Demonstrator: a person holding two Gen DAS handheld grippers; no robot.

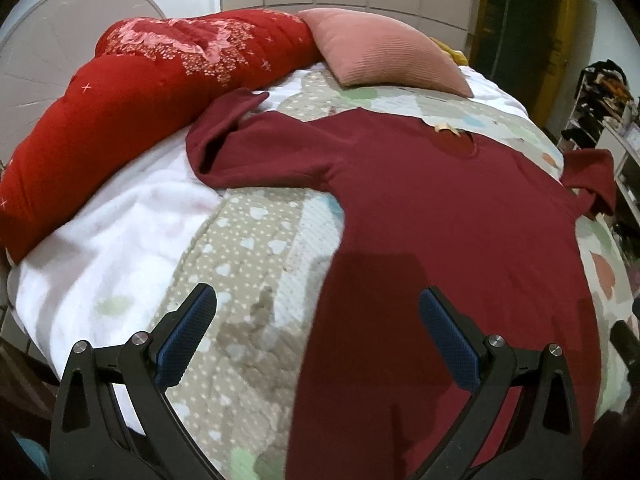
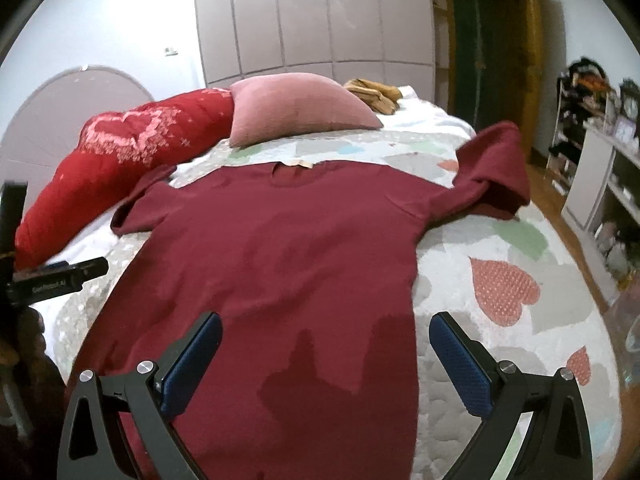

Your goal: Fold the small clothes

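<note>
A dark red sweater (image 1: 452,224) (image 2: 276,256) lies flat and face up on the bed, collar toward the pillows, both sleeves crumpled outward. My left gripper (image 1: 316,304) hovers open above the sweater's left hem edge, one blue pad over the quilt and the other over the cloth. Above the lower right part of the sweater my right gripper (image 2: 326,332) is open too, its right pad past the sweater's side edge. Neither holds anything. The left gripper's body (image 2: 52,280) shows at the left edge of the right wrist view.
The bed carries a heart-patterned quilt (image 2: 500,280) and a white blanket (image 1: 120,232). A red floral bolster (image 1: 132,92) and a pink cushion (image 1: 384,56) lie at the head. Shelves (image 2: 600,184) stand to the right, wardrobe doors (image 2: 304,20) behind.
</note>
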